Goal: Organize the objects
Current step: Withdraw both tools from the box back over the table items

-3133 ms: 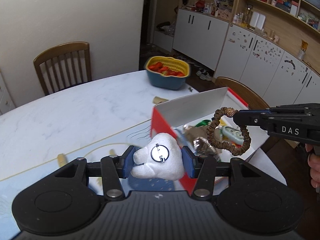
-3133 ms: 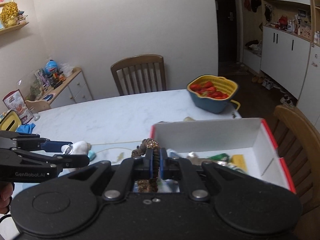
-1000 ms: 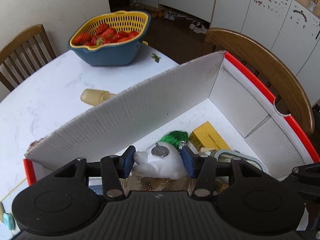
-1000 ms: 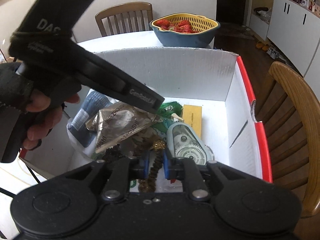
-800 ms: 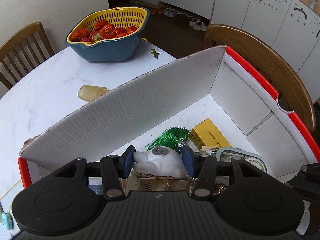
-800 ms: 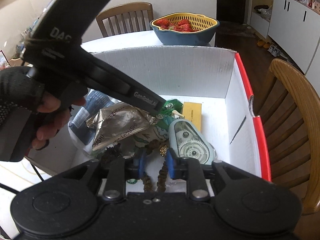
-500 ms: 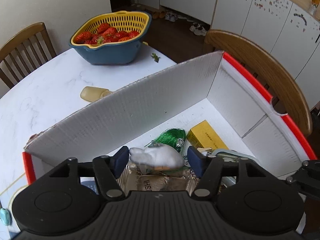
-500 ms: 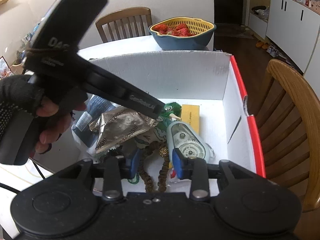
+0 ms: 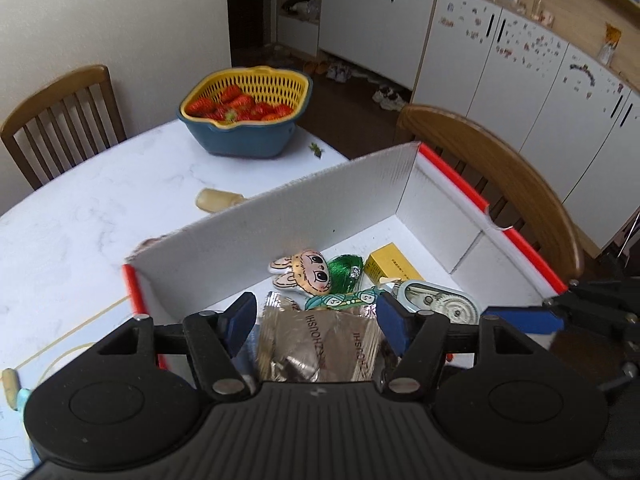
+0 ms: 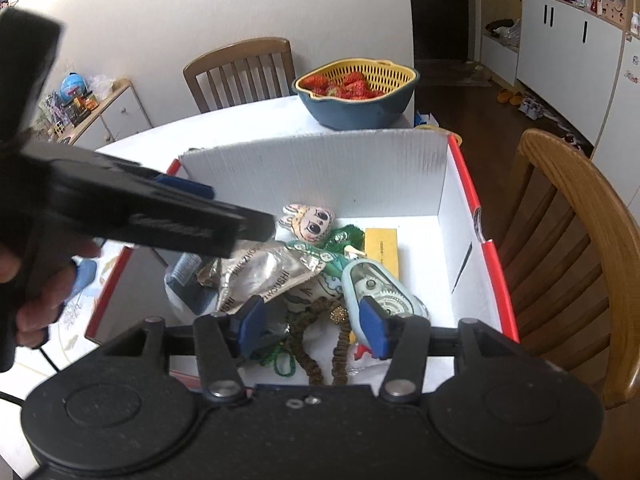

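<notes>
A white cardboard box with red rims [image 9: 328, 216] [image 10: 312, 168] sits on the white table. A small plush doll [image 9: 304, 274] [image 10: 308, 222] lies face up on the box floor near the far wall. A brown bead bracelet [image 10: 320, 340] lies in the box at the near side. My left gripper [image 9: 316, 318] is open and empty above a silver foil packet [image 9: 320, 344]. My right gripper [image 10: 310, 326] is open and empty just above the bracelet. The left gripper's body [image 10: 132, 212] crosses the right wrist view.
The box also holds a yellow carton [image 9: 390, 266], a green tassel [image 9: 344, 270], a pale blue geared dispenser [image 10: 380, 292]. A blue and yellow basket of strawberries [image 9: 244, 110] stands beyond the box. Wooden chairs [image 9: 500, 184] [image 10: 240, 72] flank the table.
Both grippers have opened. The left let go of the plush doll, which now lies in the box. The right let go of the bracelet, and both grippers drew back and up.
</notes>
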Motion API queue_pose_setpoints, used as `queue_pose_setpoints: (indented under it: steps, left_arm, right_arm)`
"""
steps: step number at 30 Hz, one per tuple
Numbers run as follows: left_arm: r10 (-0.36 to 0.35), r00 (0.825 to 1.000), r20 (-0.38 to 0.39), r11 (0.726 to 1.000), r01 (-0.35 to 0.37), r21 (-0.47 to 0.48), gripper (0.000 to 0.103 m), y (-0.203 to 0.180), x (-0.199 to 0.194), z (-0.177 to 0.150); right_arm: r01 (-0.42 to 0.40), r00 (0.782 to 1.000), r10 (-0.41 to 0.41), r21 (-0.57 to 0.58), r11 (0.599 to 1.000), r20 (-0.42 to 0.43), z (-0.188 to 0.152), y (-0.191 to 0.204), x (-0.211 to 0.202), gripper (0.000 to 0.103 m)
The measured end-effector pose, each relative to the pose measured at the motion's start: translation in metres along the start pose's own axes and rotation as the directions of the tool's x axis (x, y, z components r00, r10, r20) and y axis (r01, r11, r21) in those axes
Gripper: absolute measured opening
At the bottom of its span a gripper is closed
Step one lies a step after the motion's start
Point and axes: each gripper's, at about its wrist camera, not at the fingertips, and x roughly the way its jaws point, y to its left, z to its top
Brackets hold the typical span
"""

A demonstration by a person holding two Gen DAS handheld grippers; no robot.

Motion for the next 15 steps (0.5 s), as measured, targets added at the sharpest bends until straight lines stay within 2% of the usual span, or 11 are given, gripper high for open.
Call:
queue_pose_setpoints:
  steps: [4, 7, 11, 15]
  left_arm:
    - [-0.003, 0.999, 0.045, 1.0, 0.003, -0.012, 0.066, 0.011, -0.026, -0.007]
    - [0.009, 0.997, 0.082, 1.0, -0.008, -0.015, 0.074, 0.021, -0.046, -0.014]
    - [0.014, 0.993, 0.117, 0.999, -0.01, -0.035, 0.074, 0.04, -0.07, -0.022]
    - [0.029, 0.988, 0.153, 0.999, -0.022, -0.043, 0.08, 0.06, -0.095, -0.034]
  right_arm:
    - [0.013, 1.0, -0.013, 0.009, 1.0, 0.027, 0.001, 0.009, -0.01, 0.058]
    - [0.021, 0.998, -0.022, 0.016, 1.0, 0.053, 0.003, 0.018, -0.019, 0.063]
    - [0.028, 0.996, -0.031, 0.037, 0.999, 0.084, 0.005, 0.034, -0.026, 0.07]
    - [0.032, 0.994, -0.036, 0.039, 0.999, 0.107, 0.007, 0.055, -0.03, 0.077]
